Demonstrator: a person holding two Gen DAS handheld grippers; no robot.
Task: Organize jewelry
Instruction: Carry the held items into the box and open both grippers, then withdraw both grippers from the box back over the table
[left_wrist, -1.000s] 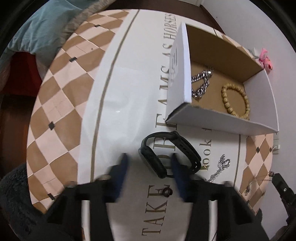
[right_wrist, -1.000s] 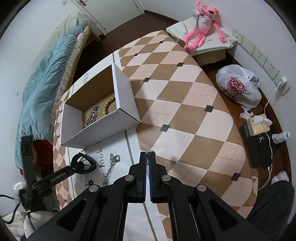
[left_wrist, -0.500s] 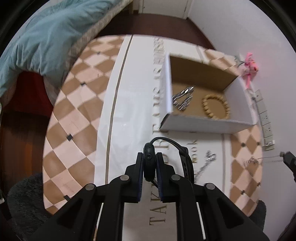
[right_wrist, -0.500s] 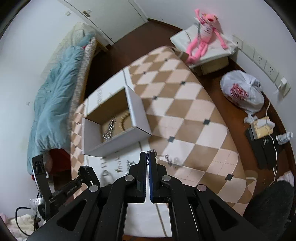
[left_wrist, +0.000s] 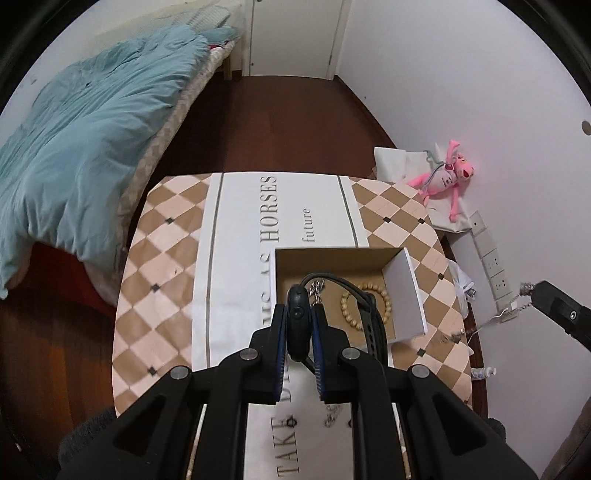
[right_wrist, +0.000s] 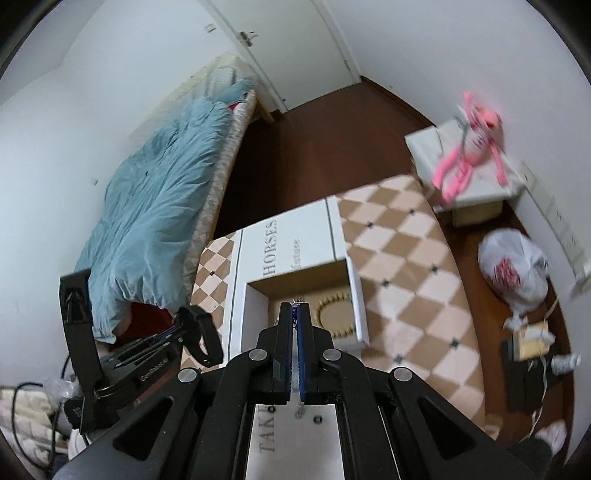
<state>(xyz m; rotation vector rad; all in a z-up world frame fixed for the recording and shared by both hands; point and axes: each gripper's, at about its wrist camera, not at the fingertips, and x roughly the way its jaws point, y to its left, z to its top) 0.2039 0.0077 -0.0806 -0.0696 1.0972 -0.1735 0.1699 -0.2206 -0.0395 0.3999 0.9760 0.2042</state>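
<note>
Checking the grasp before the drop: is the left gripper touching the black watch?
Touching. The left wrist view shows the left gripper shut on the black watch, both blue pads pressed against its case, strap looping above the open box.

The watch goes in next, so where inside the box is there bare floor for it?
In the box, floor shows between the far wall and the bead bracelet. The middle is crowded: silver chain beside the beads. The nearest floor is hidden behind the left tool gripping the watch.
</note>
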